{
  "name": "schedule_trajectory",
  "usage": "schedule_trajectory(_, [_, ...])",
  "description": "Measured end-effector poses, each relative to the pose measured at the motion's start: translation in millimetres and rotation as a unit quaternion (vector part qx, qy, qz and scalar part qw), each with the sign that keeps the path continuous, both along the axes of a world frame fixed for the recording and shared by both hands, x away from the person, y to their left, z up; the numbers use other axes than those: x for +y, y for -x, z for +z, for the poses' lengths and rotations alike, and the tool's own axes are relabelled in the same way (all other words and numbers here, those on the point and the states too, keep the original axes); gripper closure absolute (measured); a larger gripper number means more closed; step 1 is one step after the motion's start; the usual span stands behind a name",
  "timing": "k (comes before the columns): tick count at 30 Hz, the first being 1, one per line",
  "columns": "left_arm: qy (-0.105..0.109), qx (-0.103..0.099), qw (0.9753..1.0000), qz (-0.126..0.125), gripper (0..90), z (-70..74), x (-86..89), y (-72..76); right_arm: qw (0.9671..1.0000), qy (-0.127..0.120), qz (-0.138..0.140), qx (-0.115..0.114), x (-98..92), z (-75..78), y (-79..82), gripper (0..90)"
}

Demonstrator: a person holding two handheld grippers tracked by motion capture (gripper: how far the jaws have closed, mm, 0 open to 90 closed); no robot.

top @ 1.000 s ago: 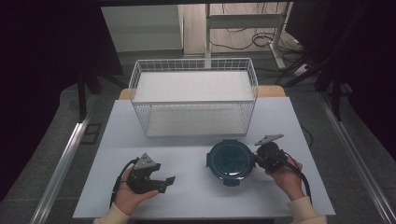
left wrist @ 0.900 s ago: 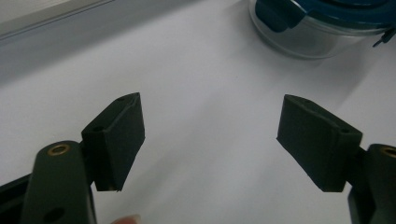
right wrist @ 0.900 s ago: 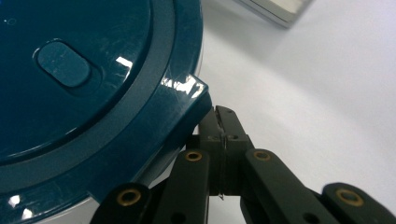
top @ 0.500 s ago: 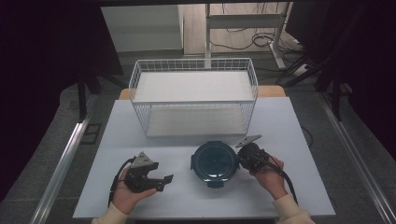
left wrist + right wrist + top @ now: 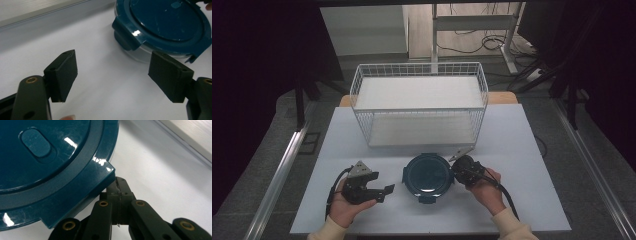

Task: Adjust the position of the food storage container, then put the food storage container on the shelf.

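A round container with a dark teal clip-on lid (image 5: 428, 176) sits on the white table (image 5: 522, 150) near its front. My right gripper (image 5: 456, 171) is shut and its tips touch the container's right edge. In the right gripper view the jaws (image 5: 117, 188) are pressed together and tucked under a tab of the lid (image 5: 50, 165). I cannot tell whether they pinch a latch. My left gripper (image 5: 388, 189) is open, a short way left of the container and apart from it. In the left gripper view its pads (image 5: 62, 72) stand wide, and the lid (image 5: 165, 22) lies ahead to the right.
A white wire basket (image 5: 422, 125) with a pale liner stands behind the container at the middle of the table. Bare table surface lies on both sides of it. Dark floor, a metal rail and cables surround the table.
The right gripper and the container have both moved left along the table, towards the left gripper. The left hand has stayed where it was.
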State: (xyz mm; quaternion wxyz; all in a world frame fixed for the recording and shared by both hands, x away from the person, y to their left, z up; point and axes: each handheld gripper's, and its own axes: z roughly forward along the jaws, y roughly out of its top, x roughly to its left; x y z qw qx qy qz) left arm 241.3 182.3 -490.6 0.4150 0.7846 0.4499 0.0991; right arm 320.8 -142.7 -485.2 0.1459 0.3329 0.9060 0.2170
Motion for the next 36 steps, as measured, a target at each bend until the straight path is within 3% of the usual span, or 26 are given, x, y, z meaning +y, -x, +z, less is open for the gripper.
schedule_trajectory(6, [0.001, -0.001, 1.0, 0.004, 22.7, 1.3, 3.5, 0.3, 0.9999, -0.002, 0.015, 0.0, 5.2, -4.2, -0.5, 89.9])
schedule_trajectory(10, [0.001, -0.002, 1.0, 0.005, 22.7, 1.5, 3.4, 0.5, 0.9997, -0.019, 0.012, -0.006, 0.0, -1.6, -0.8, 89.8])
schedule_trajectory(13, [0.001, -0.003, 1.0, 0.005, 22.7, 2.2, 3.6, 1.3, 0.9992, -0.035, 0.001, -0.02, -7.6, 3.0, 1.5, 89.7])
schedule_trajectory(14, [0.001, -0.006, 1.0, 0.003, 22.7, 3.0, 4.1, 1.6, 0.9982, -0.044, -0.02, -0.036, -17.3, 5.3, 3.1, 89.6])
schedule_trajectory(17, [0.001, -0.006, 1.0, 0.004, 22.7, 3.2, 4.6, 1.9, 0.9958, -0.078, -0.036, -0.033, -29.7, 7.9, 5.8, 89.1])
schedule_trajectory(18, [0.001, -0.006, 1.0, 0.004, 22.7, 3.1, 4.9, 1.9, 0.994, -0.094, -0.044, -0.034, -35.5, 9.1, 8.4, 85.9])
schedule_trajectory(19, [0.002, -0.006, 1.0, 0.007, 22.7, 3.2, 5.3, 2.2, 0.9911, -0.119, -0.049, -0.033, -45.7, 11.2, 14.4, 70.8])
schedule_trajectory(20, [0.002, -0.006, 1.0, 0.007, 22.7, 3.2, 5.3, 2.2, 0.9911, -0.119, -0.049, -0.033, -45.7, 11.2, 14.4, 70.8])
schedule_trajectory(21, [0.001, -0.008, 1.0, 0.006, 22.7, 3.8, 6.0, 2.2, 0.9879, -0.14, -0.053, -0.038, -53.0, 12.6, 20.7, 57.2])
schedule_trajectory(23, [0.001, -0.008, 0.9999, 0.009, 22.6, 4.2, 6.3, 2.4, 0.9834, -0.168, -0.063, -0.028, -59.1, 14.5, 23.0, 46.2])
schedule_trajectory(24, [0.001, -0.008, 0.9999, 0.009, 22.6, 4.2, 6.3, 2.4, 0.9834, -0.168, -0.063, -0.028, -59.1, 14.5, 23.0, 46.2])
schedule_trajectory(25, [0.001, -0.009, 0.9999, 0.01, 22.6, 4.3, 6.7, 2.2, 0.98, -0.185, -0.071, -0.022, -62.9, 16.3, 23.2, 39.6])
schedule_trajectory(26, [0.001, -0.009, 0.9999, 0.01, 22.5, 4.3, 6.7, 2.2, 0.98, -0.185, -0.071, -0.022, -62.9, 16.3, 23.2, 39.6])
schedule_trajectory(27, [0.002, -0.013, 0.9999, 0.01, 22.4, 4.2, 6.6, 2.2, 0.977, -0.201, -0.07, -0.012, -64.9, 17.6, 22.2, 33.3])
schedule_trajectory(28, [0.002, -0.013, 0.9999, 0.01, 22.4, 4.2, 6.6, 2.2, 0.977, -0.201, -0.07, -0.012, -64.9, 17.6, 22.2, 33.3])
schedule_trajectory(29, [-0.002, -0.019, 0.9998, 0.009, 22.4, 4.2, 5.2, 1.8, 0.9748, -0.213, -0.065, -0.001, -65.4, 18.0, 21.6, 30.0])
schedule_trajectory(33, [-0.005, -0.021, 0.9997, 0.007, 22.3, 4.6, 2.2, 1.5, 0.9751, -0.214, -0.059, 0.006, -64.2, 17.0, 21.8, 24.7])
schedule_trajectory(36, [-0.002, -0.022, 0.9997, 0.008, 21.8, 7.1, 0.4, 1.9, 0.9727, -0.221, -0.069, 0.009, -62.9, 19.4, 22.7, 19.5])
